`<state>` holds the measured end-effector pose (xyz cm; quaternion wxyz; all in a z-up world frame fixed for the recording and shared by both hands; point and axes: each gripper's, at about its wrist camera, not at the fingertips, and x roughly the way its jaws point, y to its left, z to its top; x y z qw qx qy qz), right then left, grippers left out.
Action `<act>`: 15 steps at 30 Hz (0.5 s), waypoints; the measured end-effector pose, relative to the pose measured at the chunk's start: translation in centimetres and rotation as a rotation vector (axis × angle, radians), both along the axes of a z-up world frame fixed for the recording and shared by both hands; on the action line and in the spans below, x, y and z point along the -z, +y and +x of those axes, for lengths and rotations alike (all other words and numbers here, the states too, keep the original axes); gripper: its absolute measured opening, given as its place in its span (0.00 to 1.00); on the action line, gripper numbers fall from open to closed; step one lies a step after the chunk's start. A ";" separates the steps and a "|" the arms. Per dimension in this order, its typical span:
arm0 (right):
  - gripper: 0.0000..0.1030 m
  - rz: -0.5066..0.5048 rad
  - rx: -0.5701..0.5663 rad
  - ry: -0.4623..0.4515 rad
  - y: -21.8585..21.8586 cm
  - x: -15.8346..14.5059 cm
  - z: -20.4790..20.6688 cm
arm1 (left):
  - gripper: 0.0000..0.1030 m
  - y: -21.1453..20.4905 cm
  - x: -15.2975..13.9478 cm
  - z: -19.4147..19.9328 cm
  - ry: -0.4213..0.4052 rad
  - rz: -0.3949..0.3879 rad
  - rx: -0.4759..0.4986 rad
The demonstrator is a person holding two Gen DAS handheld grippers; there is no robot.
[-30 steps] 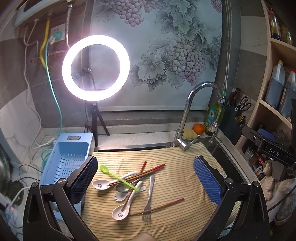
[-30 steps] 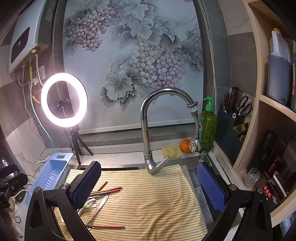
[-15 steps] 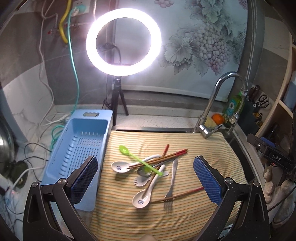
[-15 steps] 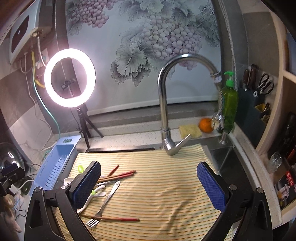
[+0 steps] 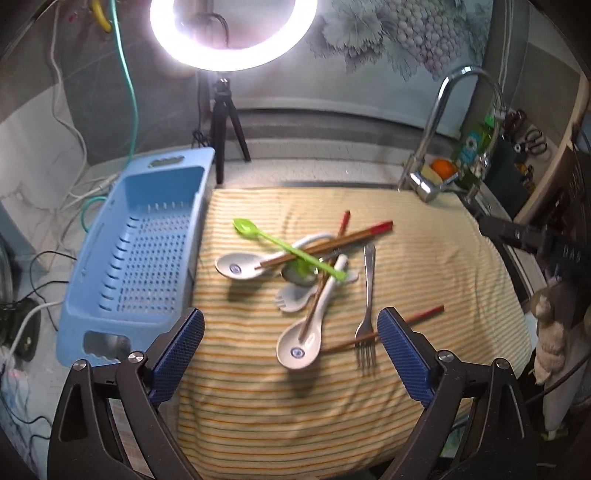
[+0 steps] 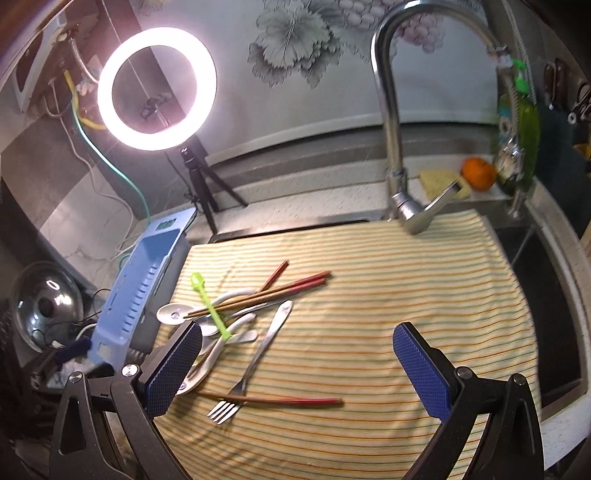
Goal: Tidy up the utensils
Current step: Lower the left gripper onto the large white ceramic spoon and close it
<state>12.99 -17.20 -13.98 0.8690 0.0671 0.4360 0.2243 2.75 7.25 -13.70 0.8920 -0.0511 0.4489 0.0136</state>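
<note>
A pile of utensils lies on a striped cloth (image 5: 424,258): a green plastic spoon (image 5: 284,245), white ceramic spoons (image 5: 299,341), a metal fork (image 5: 367,306), red-tipped chopsticks (image 5: 332,243) and a white spork (image 5: 295,301). My left gripper (image 5: 291,354) is open and empty, hovering above the near white spoon. My right gripper (image 6: 295,369) is open and empty, above the fork (image 6: 251,365) and a lone chopstick (image 6: 273,399). The green spoon (image 6: 210,308) and chopstick pair (image 6: 273,291) lie to its left.
A blue perforated basket (image 5: 136,243) stands left of the cloth, also in the right wrist view (image 6: 136,291). A ring light on a tripod (image 5: 232,33) stands behind. A faucet (image 6: 395,118), orange (image 6: 478,173) and green soap bottle (image 6: 517,133) are at the back right. Cables lie at far left.
Both grippers have tilted down and moved in toward the cloth; the utensil pile now sits larger and nearer the middle of both views. Both stay open.
</note>
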 end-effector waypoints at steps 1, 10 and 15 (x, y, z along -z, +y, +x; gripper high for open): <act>0.99 0.014 -0.013 0.023 0.4 0.4 0.2 | 0.87 -0.1 0.6 0.1 0.014 0.003 0.008; 0.59 0.085 -0.137 0.260 5.4 5.2 2.3 | 0.78 -0.8 4.4 0.5 0.087 0.002 0.083; 0.43 0.107 -0.188 0.371 8.5 7.9 3.1 | 0.60 -0.7 5.8 1.0 0.113 -0.004 0.126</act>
